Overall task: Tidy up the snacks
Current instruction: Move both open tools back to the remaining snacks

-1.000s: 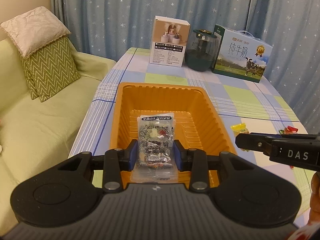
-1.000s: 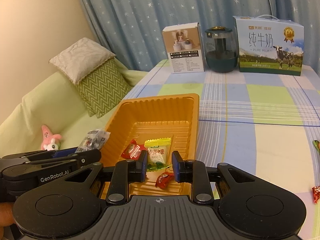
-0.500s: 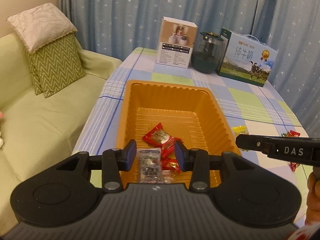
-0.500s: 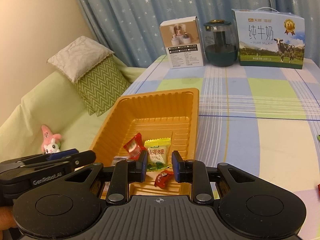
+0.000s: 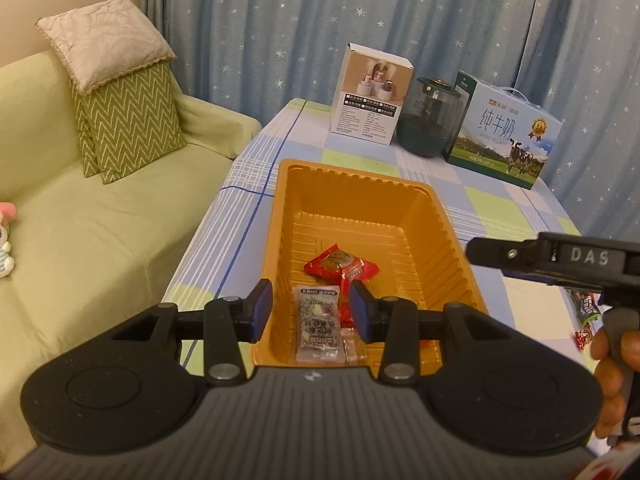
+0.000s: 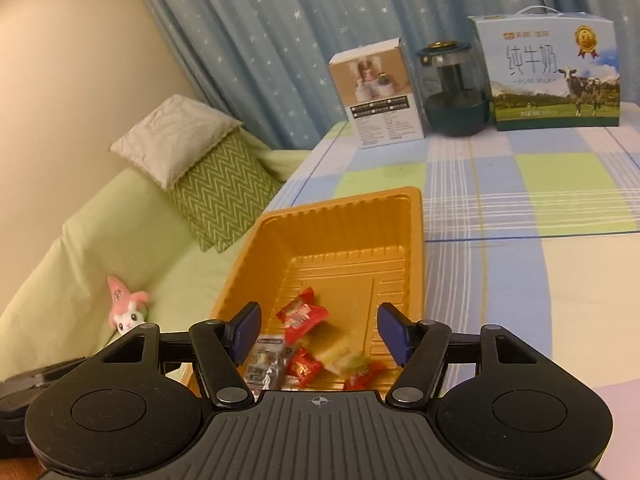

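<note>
Both tools now empty: right tool (image 6: 318, 330) just opened wide, yellow candy (image 6: 335, 354) dropped into tray (image 6: 340, 216); left tool (image 5: 311, 308) narrow

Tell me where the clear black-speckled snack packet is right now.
In the left wrist view, the speckled packet lies in the orange tray's near end, just below a red candy, under the open left gripper.

Left tool (image 5: 311, 309) hangs open over orange tray (image 5: 424, 216); grey snack packet (image 5: 319, 322) lies inside.

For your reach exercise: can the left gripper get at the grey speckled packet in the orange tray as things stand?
Probably yes. The left gripper hangs open over the orange tray, and the grey speckled packet lies uncovered between its jaws, with only a red candy beyond it.
</note>
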`<move>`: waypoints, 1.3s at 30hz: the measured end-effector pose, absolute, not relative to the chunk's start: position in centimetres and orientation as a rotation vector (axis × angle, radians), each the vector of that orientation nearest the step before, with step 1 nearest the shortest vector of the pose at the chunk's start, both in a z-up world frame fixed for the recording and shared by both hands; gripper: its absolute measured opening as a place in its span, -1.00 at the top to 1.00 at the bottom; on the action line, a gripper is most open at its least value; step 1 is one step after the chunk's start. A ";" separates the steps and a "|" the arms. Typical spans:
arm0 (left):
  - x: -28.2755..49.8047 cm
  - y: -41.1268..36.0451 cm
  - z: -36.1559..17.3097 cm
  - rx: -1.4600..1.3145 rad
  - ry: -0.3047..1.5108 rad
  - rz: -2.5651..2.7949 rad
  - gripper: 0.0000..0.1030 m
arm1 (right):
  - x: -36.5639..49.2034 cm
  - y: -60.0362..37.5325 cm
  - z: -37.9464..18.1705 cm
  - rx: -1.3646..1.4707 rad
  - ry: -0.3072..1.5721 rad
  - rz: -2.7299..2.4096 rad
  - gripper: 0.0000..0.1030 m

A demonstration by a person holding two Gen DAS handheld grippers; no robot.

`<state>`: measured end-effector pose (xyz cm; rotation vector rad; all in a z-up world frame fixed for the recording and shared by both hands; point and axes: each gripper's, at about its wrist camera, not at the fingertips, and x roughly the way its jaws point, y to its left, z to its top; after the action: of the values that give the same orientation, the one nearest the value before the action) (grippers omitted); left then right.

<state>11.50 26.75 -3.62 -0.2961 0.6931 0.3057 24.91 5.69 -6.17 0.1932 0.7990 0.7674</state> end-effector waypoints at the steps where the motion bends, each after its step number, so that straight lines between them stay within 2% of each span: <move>1: 11.3 26.7 -3.5 -0.298 0.692 0.305 0.27 | 24.7 5.3 -6.0 0.193 0.795 0.757 -0.25; 11: 9.9 24.0 -2.3 -0.285 0.697 0.283 0.19 | 21.7 -1.5 -4.8 0.242 0.787 0.600 -0.25; 31: 7.7 14.5 1.3 -0.213 0.677 0.153 -0.26 | 14.6 -12.6 -1.5 0.209 0.706 0.405 -0.25; 39: 8.0 11.5 1.5 -0.201 0.673 0.085 -0.35 | 13.1 -16.2 -1.6 0.208 0.691 0.335 -0.25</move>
<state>7.98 11.50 1.55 -0.2006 0.6734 0.0847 13.14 -16.19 -1.55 0.2082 0.6906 0.3346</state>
